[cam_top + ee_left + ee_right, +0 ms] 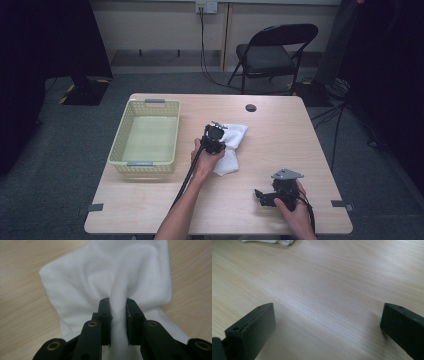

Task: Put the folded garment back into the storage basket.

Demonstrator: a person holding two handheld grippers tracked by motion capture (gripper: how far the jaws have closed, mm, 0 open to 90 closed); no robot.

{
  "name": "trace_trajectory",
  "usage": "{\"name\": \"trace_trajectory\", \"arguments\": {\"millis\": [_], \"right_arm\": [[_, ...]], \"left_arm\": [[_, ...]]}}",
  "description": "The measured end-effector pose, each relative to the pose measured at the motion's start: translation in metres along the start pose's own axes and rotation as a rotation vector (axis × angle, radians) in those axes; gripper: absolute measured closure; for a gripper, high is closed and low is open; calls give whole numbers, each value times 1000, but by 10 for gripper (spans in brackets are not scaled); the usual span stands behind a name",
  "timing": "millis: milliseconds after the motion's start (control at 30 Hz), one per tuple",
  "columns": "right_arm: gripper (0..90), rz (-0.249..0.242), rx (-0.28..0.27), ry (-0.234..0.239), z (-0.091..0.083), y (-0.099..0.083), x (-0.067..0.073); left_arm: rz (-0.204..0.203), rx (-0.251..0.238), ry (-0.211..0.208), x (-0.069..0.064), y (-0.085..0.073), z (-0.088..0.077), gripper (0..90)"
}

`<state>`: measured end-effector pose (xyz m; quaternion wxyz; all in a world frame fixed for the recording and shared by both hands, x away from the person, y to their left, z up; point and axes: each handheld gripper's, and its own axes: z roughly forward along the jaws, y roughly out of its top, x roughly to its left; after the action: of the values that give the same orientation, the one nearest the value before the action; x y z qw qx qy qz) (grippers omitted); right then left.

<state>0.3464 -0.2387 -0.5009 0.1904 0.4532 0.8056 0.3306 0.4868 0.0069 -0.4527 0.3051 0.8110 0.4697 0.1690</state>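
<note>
pinching the white cloth (pixel 105 275), left gripper (pixel 117 312); right gripper (pixel 327 322) gapes wide.

Taking the yellow basket (pixel 145 137) as landmark: it blocks the left part of the desk (pixel 280 145). Just to its right, the white cloth (pixel 231 145) and the left claw (pixel 215 140) pinching it stand in the way. Farther right and nearer the person, bare wood lies open around the spread-jawed right claw (pixel 261 195).
</note>
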Motion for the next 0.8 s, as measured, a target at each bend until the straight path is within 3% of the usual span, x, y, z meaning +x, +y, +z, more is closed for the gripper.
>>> {"name": "trace_trajectory", "arguments": {"millis": [167,800], "right_arm": [[0,0,0,0,0,0,0],[0,-1,0,1,0,0,0]], "left_arm": [[21,3,-7,0,0,-3,773],[6,-33,-36,11,1,-21,776]]}}
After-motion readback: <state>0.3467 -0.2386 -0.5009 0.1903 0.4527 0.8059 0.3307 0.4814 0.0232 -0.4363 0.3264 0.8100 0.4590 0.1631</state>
